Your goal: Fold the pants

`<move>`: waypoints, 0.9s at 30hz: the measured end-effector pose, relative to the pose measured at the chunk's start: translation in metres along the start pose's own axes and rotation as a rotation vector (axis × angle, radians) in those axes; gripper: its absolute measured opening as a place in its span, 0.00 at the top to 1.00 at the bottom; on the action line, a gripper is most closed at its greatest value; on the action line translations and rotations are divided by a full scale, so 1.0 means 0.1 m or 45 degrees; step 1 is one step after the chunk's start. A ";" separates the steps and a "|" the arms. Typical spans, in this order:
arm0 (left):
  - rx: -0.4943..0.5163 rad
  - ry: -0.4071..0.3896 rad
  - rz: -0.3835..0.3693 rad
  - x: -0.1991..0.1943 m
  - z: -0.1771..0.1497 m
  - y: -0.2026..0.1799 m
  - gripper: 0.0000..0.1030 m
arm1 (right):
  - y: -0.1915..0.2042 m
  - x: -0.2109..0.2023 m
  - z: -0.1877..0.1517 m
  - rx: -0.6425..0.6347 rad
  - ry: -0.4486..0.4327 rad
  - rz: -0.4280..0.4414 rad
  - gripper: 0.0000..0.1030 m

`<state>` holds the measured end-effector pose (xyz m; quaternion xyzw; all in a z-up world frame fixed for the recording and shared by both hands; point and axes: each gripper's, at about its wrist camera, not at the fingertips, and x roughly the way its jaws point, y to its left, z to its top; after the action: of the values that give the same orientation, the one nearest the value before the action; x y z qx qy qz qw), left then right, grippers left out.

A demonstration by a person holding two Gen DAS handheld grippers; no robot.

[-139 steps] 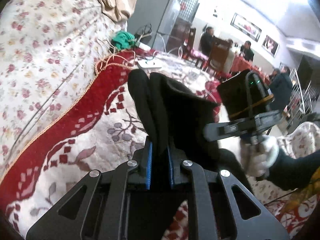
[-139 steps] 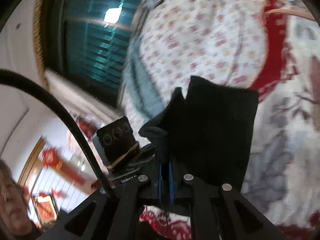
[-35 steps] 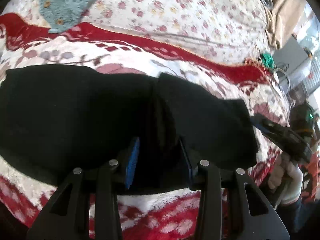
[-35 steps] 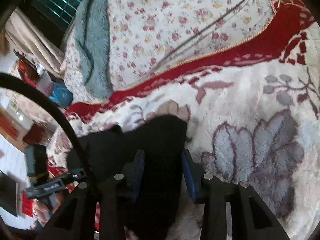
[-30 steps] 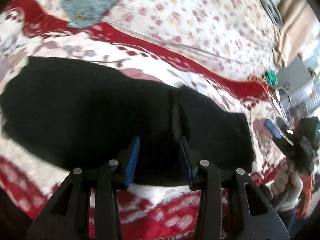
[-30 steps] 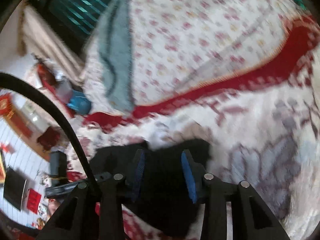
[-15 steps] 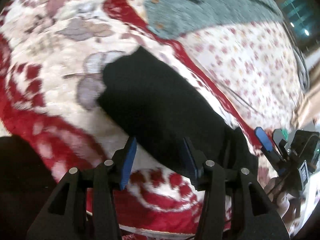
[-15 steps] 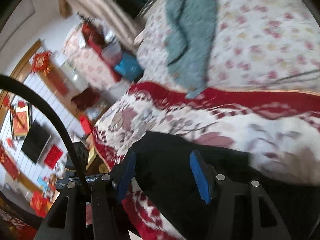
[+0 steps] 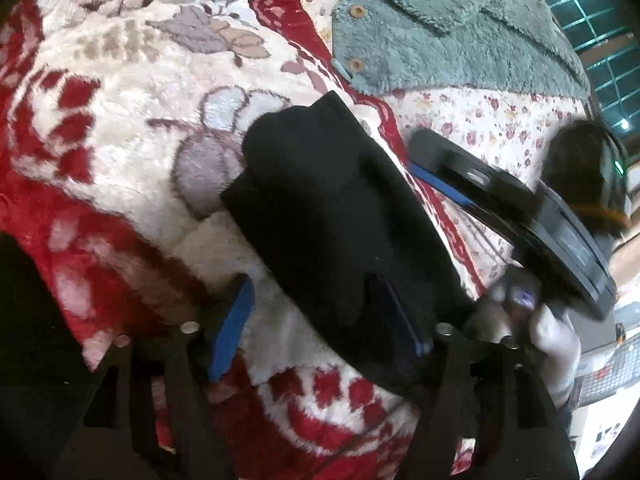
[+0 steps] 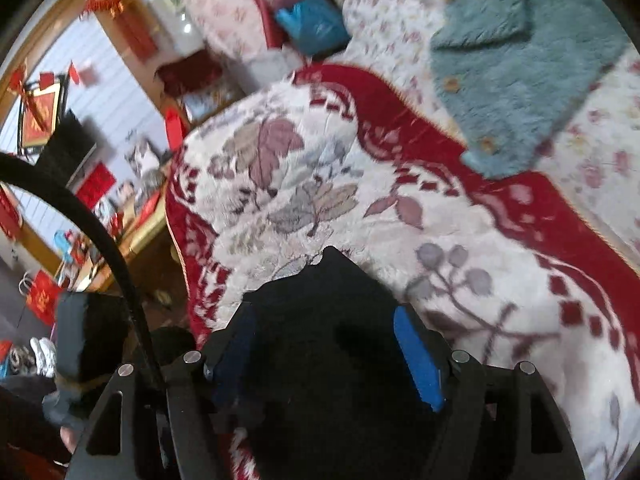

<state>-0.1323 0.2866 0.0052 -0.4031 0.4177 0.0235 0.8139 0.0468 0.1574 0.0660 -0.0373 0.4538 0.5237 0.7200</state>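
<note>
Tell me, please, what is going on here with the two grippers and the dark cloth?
A person is folding black pants on a red and white floral blanket. The pants lie as a folded bundle. Both the left gripper and the right gripper are open over the pants, gripping nothing. A teal fleece garment lies farther back on the bed.

The pants [image 10: 320, 360] run under the right gripper [image 10: 328, 352] toward 6 o'clock, near end hidden. Room items at 9 o'clock are motion-blurred beyond identification.
</note>
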 end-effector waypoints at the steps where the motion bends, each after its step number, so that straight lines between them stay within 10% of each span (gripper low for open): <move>1: -0.014 -0.010 -0.005 0.01 0.00 -0.01 0.31 | -0.01 0.09 0.04 -0.014 0.025 -0.009 0.33; 11: 0.056 -0.052 0.027 0.15 0.03 -0.11 0.35 | -0.14 0.62 0.14 -0.045 0.116 -0.011 0.45; 12: 0.088 -0.059 0.044 0.17 0.04 -0.13 0.56 | -0.18 0.58 0.12 -0.018 0.090 0.008 0.53; 16: 0.063 -0.030 -0.030 0.19 0.10 -0.07 0.83 | -0.31 0.33 0.06 0.109 -0.017 0.114 0.78; 27: 0.364 -0.143 -0.191 -0.38 0.01 -0.84 0.84 | -0.12 -0.89 -0.06 0.179 -0.376 0.265 0.80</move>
<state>-0.1249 0.2414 0.0856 -0.3115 0.3393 -0.0744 0.8845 0.0492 0.0848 0.1189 0.1372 0.3801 0.5621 0.7216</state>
